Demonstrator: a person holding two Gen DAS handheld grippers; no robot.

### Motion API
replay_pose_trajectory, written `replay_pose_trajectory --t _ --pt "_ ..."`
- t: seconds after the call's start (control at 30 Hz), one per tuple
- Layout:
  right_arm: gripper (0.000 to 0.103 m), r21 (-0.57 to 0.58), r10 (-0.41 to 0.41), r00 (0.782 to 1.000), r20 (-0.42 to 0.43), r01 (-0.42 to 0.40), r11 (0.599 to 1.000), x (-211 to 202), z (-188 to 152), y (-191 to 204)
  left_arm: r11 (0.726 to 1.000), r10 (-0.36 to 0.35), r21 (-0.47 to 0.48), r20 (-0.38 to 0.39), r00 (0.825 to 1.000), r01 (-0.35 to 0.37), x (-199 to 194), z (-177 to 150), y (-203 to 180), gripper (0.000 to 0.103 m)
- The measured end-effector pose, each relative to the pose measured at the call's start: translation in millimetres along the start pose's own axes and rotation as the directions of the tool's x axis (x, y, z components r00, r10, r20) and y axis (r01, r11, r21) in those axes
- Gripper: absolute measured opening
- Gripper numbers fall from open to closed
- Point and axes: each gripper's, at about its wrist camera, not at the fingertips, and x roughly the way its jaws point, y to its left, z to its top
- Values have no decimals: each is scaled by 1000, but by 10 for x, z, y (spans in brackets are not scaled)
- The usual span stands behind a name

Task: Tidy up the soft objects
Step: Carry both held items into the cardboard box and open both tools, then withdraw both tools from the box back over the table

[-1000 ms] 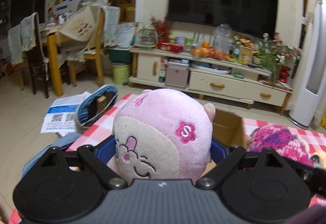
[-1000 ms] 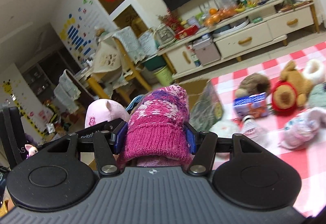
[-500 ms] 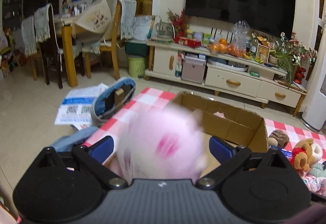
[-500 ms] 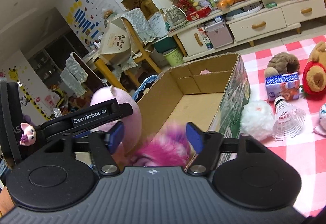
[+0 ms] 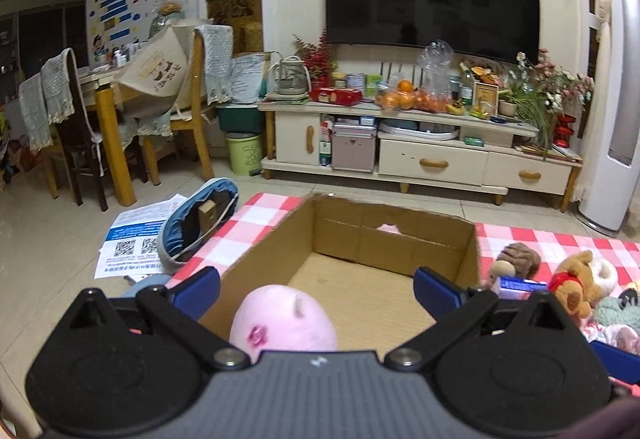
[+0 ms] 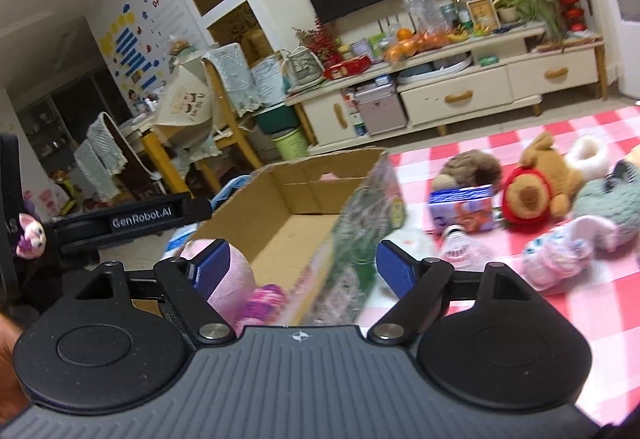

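An open cardboard box (image 5: 400, 239) stands on the red-checked cloth (image 5: 260, 215); it also shows in the right wrist view (image 6: 296, 199). The pink pig plush (image 5: 284, 327) lies in the box's near end, below my open, empty left gripper (image 5: 316, 289). In the right wrist view the pig (image 6: 232, 279) lies beside the magenta knit hat (image 6: 264, 303) inside the box. My right gripper (image 6: 304, 269) is open and empty above the box's right wall. Loose soft toys lie right of the box: a brown hedgehog (image 6: 468, 171), a red-hooded bear (image 6: 536, 191) and a grey plush (image 6: 608, 199).
A blue carton (image 6: 460, 207), a shuttlecock (image 6: 460, 243) and a pale sock (image 6: 560, 251) lie on the cloth. A blue bag (image 5: 200, 223) and papers (image 5: 132, 243) lie on the floor left. A TV cabinet (image 5: 420, 155) stands behind.
Both grippers opened and let go. The pig and the knit hat dropped into the box. Both grippers are now wide open above it.
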Motion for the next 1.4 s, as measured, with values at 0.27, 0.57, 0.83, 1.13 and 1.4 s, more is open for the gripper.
replay_pose_trajectory --t 0.27,0.57,0.83,1.13,1.4 --pt "101 -64 -79 996 29 81 995 -112 -51 -49 997 -46 60 0 999 46 -47 -39 -296 102" --pt "101 -107 -154 986 67 161 981 -277 -85 -200 990 -76 114 -11 997 77 -80 -116 -614 102" --pt "101 -93 -183 979 87 190 977 -302 -80 -244 984 -91 153 -17 996 93 -108 -163 -837 102" --pt "101 -88 -211 971 110 221 971 -352 -118 -262 974 -103 198 -27 994 106 -108 -208 -1104 102" --pt "101 -62 -240 964 119 248 967 -345 -134 -269 966 -109 231 -41 993 116 -97 -257 -1313 102"
